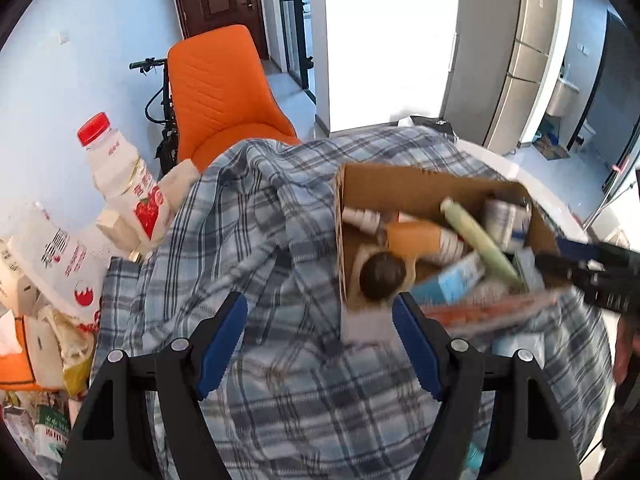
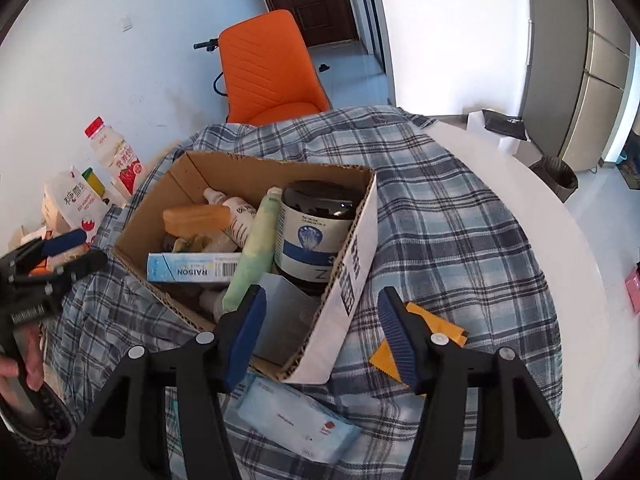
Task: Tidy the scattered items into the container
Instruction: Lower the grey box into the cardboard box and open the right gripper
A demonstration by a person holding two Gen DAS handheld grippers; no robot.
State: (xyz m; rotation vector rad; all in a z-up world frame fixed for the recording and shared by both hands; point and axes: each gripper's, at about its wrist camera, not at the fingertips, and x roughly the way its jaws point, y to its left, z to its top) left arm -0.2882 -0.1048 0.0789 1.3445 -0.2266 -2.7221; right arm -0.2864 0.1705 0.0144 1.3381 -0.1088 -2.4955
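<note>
A cardboard box (image 2: pixel 352 264) stands on a blue plaid cloth (image 2: pixel 440 216) and holds a dark jar (image 2: pixel 316 232), a pale green tube (image 2: pixel 256 256), an orange bottle, a white bottle and a blue toothpaste carton (image 2: pixel 192 268). A blue wipes pack (image 2: pixel 296 420) and an orange packet (image 2: pixel 436 328) lie on the cloth beside the box. My right gripper (image 2: pixel 322 336) is open and empty over the box's near corner. My left gripper (image 1: pixel 320 344) is open and empty over the cloth, left of the box (image 1: pixel 420 188).
An orange chair (image 2: pixel 268 68) stands behind the table. A red-capped milk bottle (image 1: pixel 124 184), bags and cartons are piled at the left. The white table rim (image 2: pixel 560 216) curves along the right. A dark bin (image 2: pixel 556 176) is on the floor.
</note>
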